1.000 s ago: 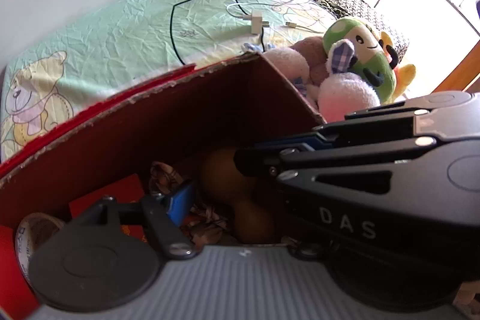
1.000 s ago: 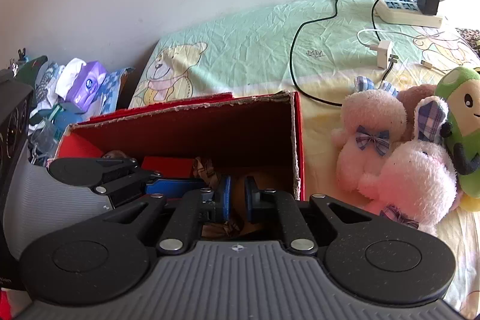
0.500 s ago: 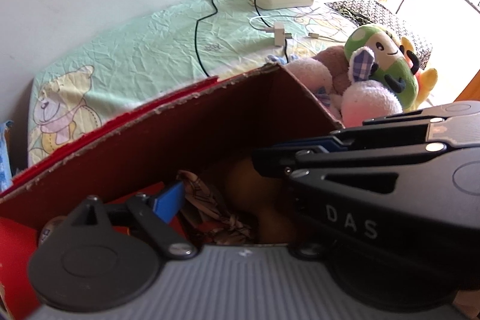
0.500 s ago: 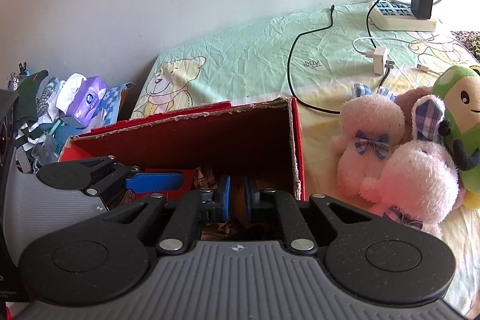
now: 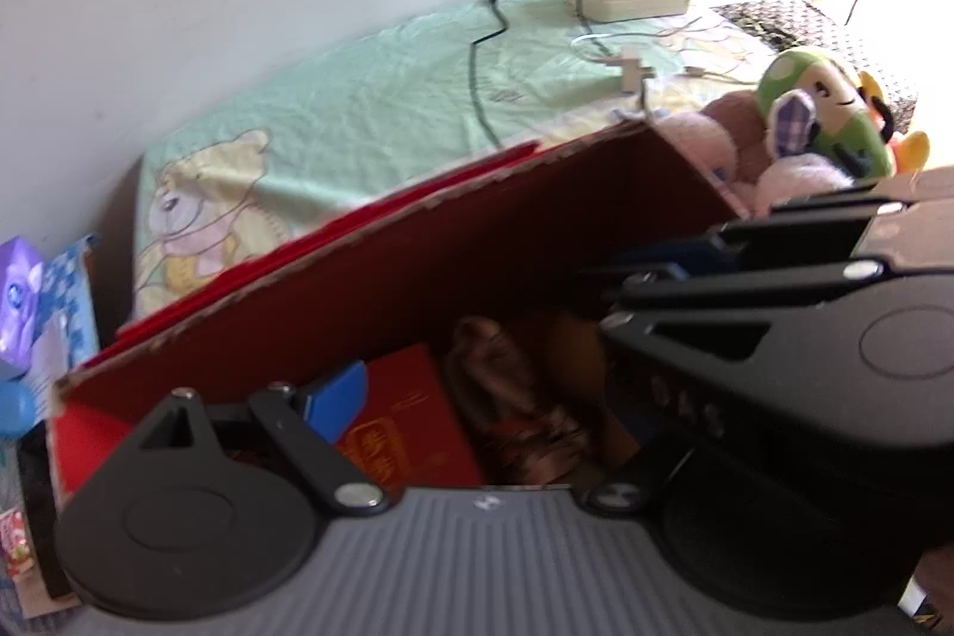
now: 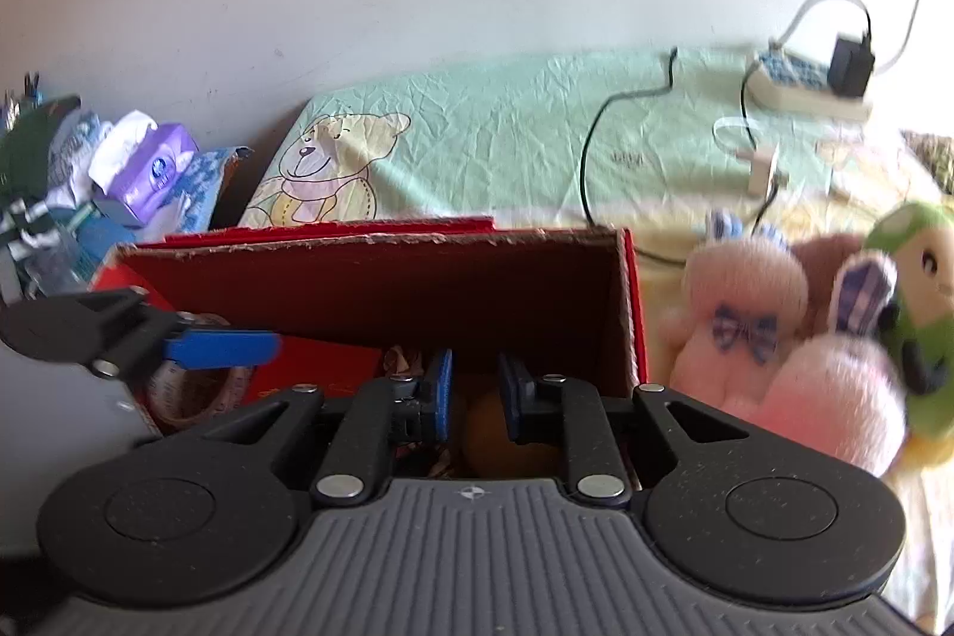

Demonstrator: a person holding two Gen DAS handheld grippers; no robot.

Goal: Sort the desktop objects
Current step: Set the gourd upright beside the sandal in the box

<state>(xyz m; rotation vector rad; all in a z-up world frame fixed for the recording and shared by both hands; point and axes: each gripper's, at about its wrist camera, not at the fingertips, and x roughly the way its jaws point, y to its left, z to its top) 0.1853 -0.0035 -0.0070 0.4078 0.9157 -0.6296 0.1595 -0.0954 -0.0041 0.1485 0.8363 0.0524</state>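
I see the right gripper (image 6: 472, 391) at lower centre above the red box (image 6: 381, 272), jaws slightly apart, gripping nothing. The left gripper (image 5: 477, 338) jaws stand wide, empty. Plush toys (image 6: 793, 332) lie right of the box.

Both wrist views over red box (image 6: 381, 278)

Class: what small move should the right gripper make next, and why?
Probably swing the right gripper rightward toward the pink plush toy. Its jaws stand apart and hold nothing, a brown object lies inside the red box, and the plush sits outside, beside the box's right wall.
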